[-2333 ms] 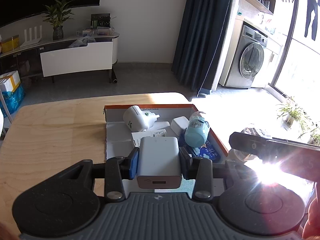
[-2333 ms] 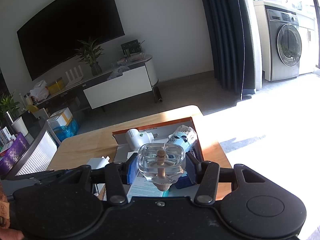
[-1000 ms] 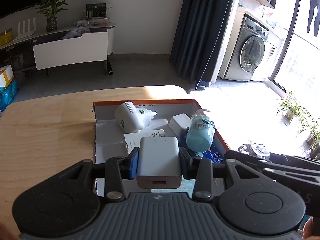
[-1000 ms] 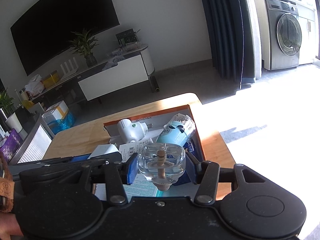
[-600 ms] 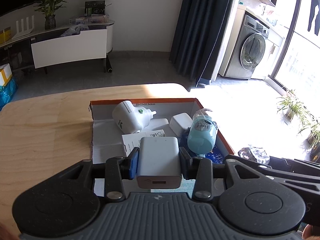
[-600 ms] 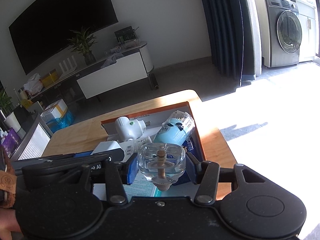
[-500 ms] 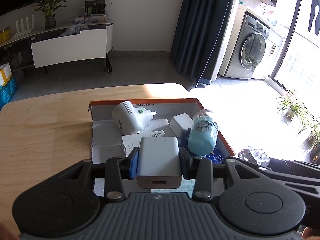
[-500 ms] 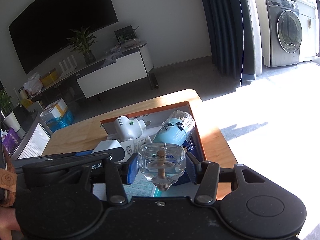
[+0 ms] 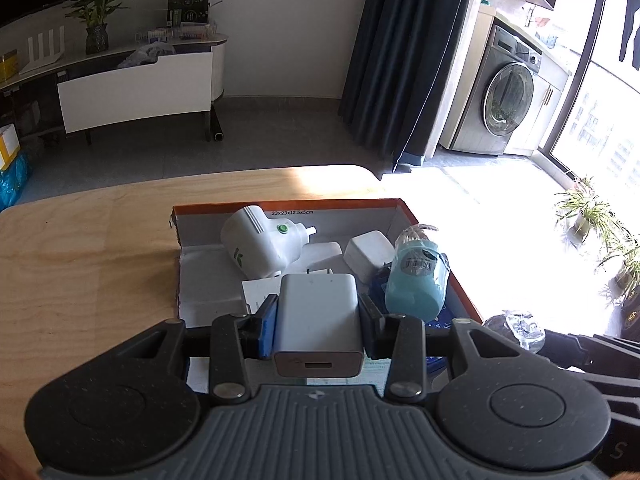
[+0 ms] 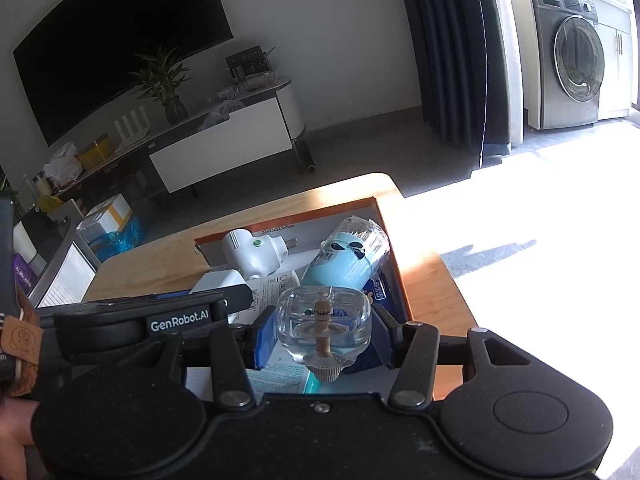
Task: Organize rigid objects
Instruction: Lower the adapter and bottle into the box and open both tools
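Each black hand-held gripper (image 9: 319,322) has blue pads (image 9: 267,331), silver screws, grey ribbing.

The left gripper (image 9: 319,316) is clamped on a white charger (image 9: 318,320). The right gripper (image 10: 323,334), just beside it, pinches a clear bottle (image 10: 324,326).

chargers (image 9: 318,312): 2 | bottles (image 10: 325,322): 2 | box (image 9: 288,205): 1
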Available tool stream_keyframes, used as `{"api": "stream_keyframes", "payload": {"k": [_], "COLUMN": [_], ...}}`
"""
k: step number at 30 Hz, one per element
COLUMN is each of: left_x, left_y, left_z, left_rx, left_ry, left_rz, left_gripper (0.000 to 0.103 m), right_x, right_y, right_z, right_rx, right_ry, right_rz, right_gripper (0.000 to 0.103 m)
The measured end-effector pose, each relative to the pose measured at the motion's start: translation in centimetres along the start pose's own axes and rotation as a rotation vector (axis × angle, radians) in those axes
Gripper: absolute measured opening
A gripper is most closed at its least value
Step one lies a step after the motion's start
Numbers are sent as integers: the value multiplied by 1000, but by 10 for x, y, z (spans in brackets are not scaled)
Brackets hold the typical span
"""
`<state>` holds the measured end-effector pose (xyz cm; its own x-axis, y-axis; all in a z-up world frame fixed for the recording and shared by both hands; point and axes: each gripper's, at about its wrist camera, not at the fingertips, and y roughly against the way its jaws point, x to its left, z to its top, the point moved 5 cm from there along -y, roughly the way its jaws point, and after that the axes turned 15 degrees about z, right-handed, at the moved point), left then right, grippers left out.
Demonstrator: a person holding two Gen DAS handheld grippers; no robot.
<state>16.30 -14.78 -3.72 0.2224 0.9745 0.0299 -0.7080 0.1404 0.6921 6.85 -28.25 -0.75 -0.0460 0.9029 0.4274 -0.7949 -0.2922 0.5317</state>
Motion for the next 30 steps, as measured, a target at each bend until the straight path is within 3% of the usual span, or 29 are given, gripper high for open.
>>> {"api": "stream_keyframes", "payload": {"k": [4, 7, 16, 21, 27, 30], "left_x": [-3, -7, -19, -12, 3, 13], "left_y": [-7, -12, -26, -13, 17, 40], "left_z": [7, 12, 25, 25, 14, 6], "left_rx": [2, -1, -8, -23, -18, -30], "left_ry": [-1, -4, 34, 31, 23, 45], "left_rz": [-8, -17, -79, -59, 19, 51], "left_gripper": [41, 41, 41, 50, 79, 91], "right_x": [-2, -4, -12, -10, -4, 0], "right_y": [-2, 1, 8, 16, 27, 35], "right_z": [0, 1, -1, 1, -4, -7], "right_rx": [0, -22, -39, -59, -66, -62], "right_ry": [-4, 1, -20, -14, -6, 7], "right_rz": [4, -9, 2, 13, 24, 28], "right_gripper": [62, 72, 72, 72, 72, 78]}}
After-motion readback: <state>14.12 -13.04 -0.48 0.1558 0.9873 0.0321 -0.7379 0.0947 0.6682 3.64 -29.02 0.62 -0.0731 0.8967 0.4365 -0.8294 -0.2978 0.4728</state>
